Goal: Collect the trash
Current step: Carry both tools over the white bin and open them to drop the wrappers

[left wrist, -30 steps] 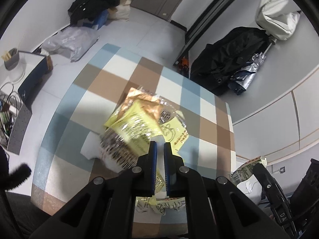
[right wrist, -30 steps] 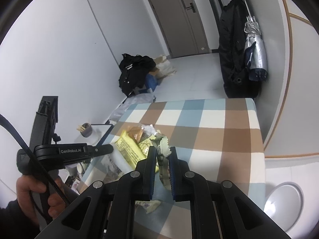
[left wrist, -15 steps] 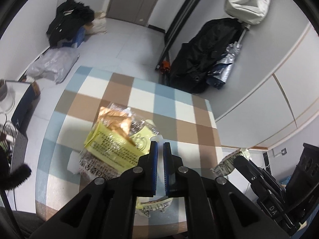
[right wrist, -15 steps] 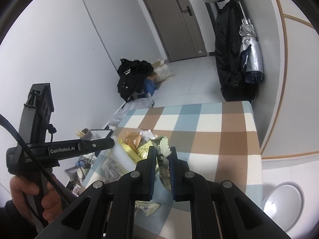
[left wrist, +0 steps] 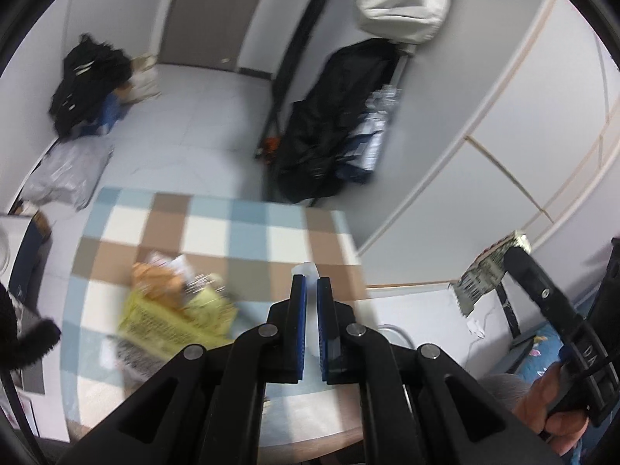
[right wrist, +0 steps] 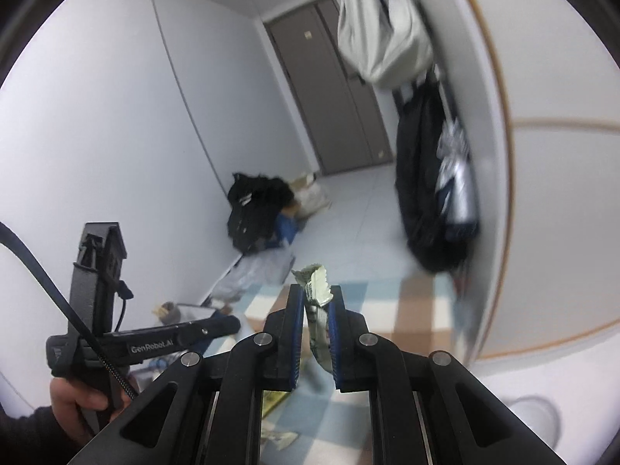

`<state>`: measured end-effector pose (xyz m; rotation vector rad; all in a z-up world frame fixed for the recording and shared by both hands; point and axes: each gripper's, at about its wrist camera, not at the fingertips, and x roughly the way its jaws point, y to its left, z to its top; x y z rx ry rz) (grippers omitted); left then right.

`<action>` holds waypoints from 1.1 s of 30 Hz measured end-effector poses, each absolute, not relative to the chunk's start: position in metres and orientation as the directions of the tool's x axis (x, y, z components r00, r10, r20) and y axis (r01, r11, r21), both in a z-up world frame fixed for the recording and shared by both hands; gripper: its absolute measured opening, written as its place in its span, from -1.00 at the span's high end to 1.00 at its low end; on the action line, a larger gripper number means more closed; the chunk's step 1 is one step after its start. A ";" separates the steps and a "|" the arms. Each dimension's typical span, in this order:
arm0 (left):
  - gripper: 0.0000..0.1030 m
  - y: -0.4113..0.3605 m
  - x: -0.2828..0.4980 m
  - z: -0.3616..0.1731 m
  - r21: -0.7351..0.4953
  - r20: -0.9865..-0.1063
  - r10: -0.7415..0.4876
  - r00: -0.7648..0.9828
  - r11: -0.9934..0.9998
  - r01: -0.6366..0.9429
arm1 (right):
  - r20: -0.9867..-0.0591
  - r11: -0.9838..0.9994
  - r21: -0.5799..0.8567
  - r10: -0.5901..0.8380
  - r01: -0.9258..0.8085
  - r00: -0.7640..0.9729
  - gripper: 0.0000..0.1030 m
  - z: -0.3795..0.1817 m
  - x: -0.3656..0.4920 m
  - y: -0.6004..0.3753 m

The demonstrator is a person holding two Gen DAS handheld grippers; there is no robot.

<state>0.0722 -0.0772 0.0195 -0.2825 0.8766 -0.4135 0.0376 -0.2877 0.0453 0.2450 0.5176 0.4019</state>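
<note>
Gripping a crumpled wrapper (right wrist: 318, 302), the right tongs (right wrist: 314, 333) were closed almost fully, and the thin printed foil stood up between the blue pads with its torn edge above the tips. The same wrapper (left wrist: 489, 271) showed in the left view at the far right, held in the air beside the worktop (left wrist: 248, 232) and not over it. I think it was held by one end like this so that it hung free and could be let go cleanly.

The left tongs (left wrist: 312, 310) were shut tight on a thin whitish, half-clear piece (left wrist: 306, 270); only its top edge came out above the tips, so I could not tell what kind of trash it was. It was also lifted, above the near right part of the checked worktop.

More trash was not collected: a yellow packet (left wrist: 174, 317) with an orange-brown wrapper (left wrist: 159, 281) and clear foil lay together on the left part of the worktop, blurred in the picture. A small scrap (right wrist: 279, 436) lay on the near edge, seen under the right tongs.

Low at the right of the right view stood a round pale container (right wrist: 536, 412) on the floor, possibly a bin; judging by this, both pieces were probably being carried there.

A hand (right wrist: 81, 399) held the handle of the left tongs, and another hand (left wrist: 554, 410) held the right one.
</note>
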 end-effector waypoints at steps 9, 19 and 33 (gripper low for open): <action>0.97 -0.160 0.082 0.044 -0.411 -0.654 -0.566 0.502 0.823 0.392 | -0.389 0.933 0.311 0.297 -0.179 0.872 0.78 0.084 0.011 -0.376; 0.97 -0.266 0.088 0.025 -0.419 -0.681 -0.644 0.348 0.732 0.537 | -0.468 0.936 0.344 0.104 0.073 0.878 0.78 0.049 -0.021 -0.486; 0.97 -0.377 0.091 -0.064 -0.351 -0.825 -0.555 0.111 0.655 0.669 | -0.641 0.805 0.522 0.154 0.280 0.752 0.78 -0.095 -0.010 -0.578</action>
